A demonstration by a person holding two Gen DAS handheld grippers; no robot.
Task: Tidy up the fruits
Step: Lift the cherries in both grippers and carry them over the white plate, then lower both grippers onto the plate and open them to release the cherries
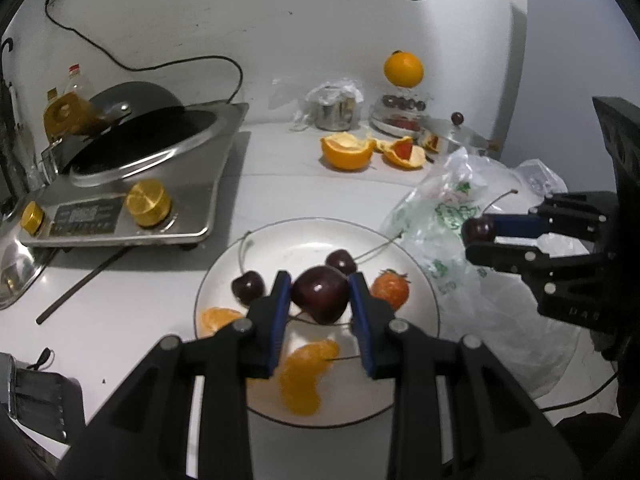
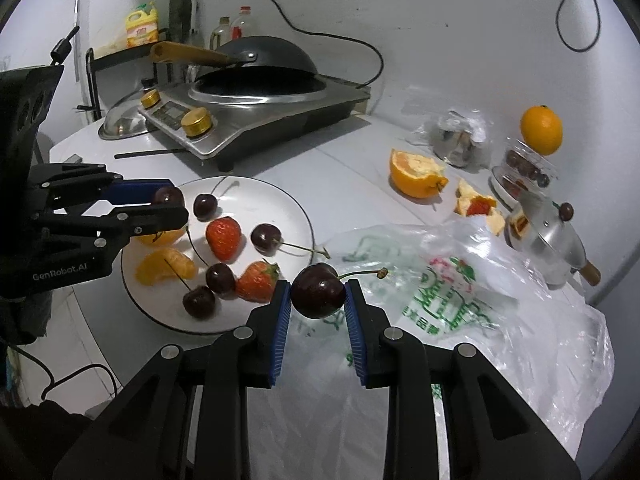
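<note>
Right hand-held gripper [image 2: 318, 300] w/ stemmed cherry [image 2: 319, 295]; rt view only: detergent bottle [image 2: 142, 26].

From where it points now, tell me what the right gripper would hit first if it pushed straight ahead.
Probably the clear plastic bag lying ahead of and below the right gripper, which holds a cherry. Depth is hard to judge in the fisheye view.

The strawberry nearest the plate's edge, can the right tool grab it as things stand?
Probably not yet: the right tool is already shut on a cherry. The strawberry lies uncovered on the plate.
</note>
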